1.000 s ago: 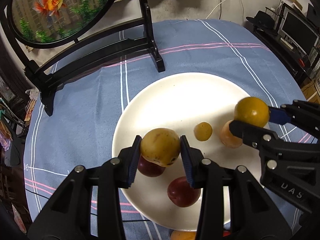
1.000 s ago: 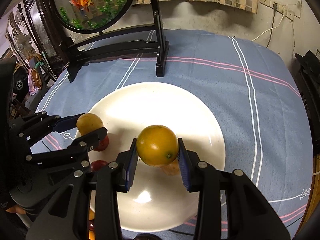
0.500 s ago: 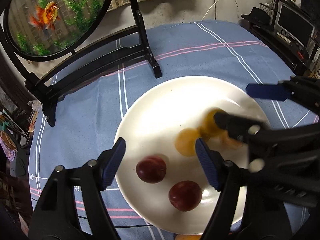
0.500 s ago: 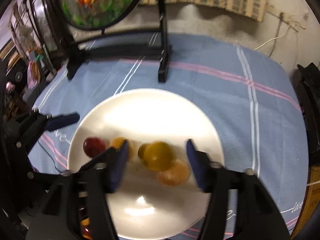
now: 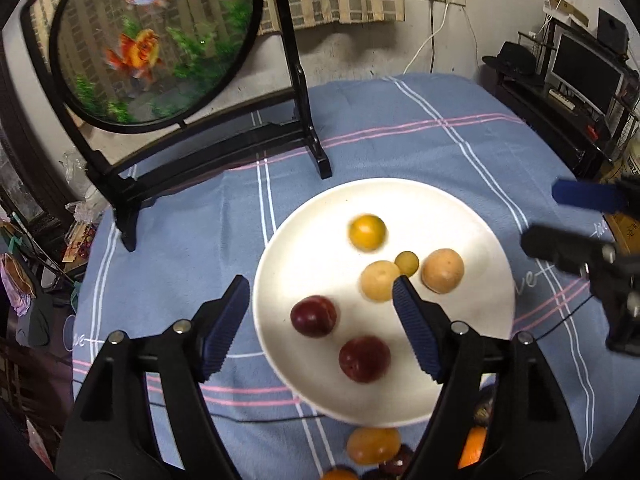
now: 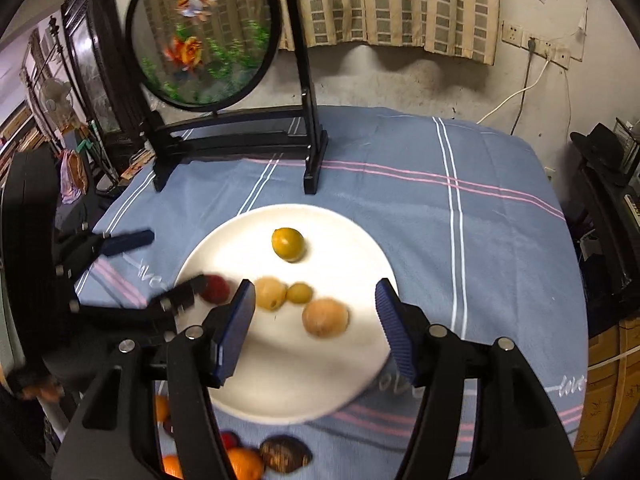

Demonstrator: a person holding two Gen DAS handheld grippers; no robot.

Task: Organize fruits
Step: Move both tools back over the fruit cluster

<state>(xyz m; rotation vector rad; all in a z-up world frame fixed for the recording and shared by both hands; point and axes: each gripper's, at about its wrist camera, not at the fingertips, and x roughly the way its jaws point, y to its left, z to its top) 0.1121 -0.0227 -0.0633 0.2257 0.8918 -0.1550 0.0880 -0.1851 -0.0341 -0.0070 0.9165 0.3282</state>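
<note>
Since a sec ago we've let go of both fruits: the yellow-brown one that sat in the left gripper [image 5: 321, 288] and the orange-yellow one that sat in the right gripper [image 6: 315, 291] are now down on the white plate [image 5: 304, 232], and both sets of jaws have just been opening, w/ nothing pressed between the pads. Both grippers also look further back from the plate than before. Going left to right in the left wrist view: a round goldfish screen [image 5: 156, 40] on a black stand sits at the far left of the desk [image 5: 400, 140], which wears a blue cloth w/ pink and white stripes. On the plate, two dark red plums [image 5: 313, 316] lie at the near left, apart from each other. Toward the middle is the orange-yellow fruit [image 5: 367, 232], alone at the far side. Right of the plums is a cluster: the pale yellow fruit [image 5: 379, 281], a small greenish-yellow one [image 5: 406, 263] touching it, then a tan-orange fruit [image 5: 443, 271] just beside. We see the right gripper at the far right edge, jaws apart, off the plate rim. Near the bottom edge, off the plate, more fruits [image 5: 373, 445] wait on the cloth, partly hidden by the gripper; in the right wrist view these incl. oranges and a dark brownish one [image 6: 285, 456].
</note>
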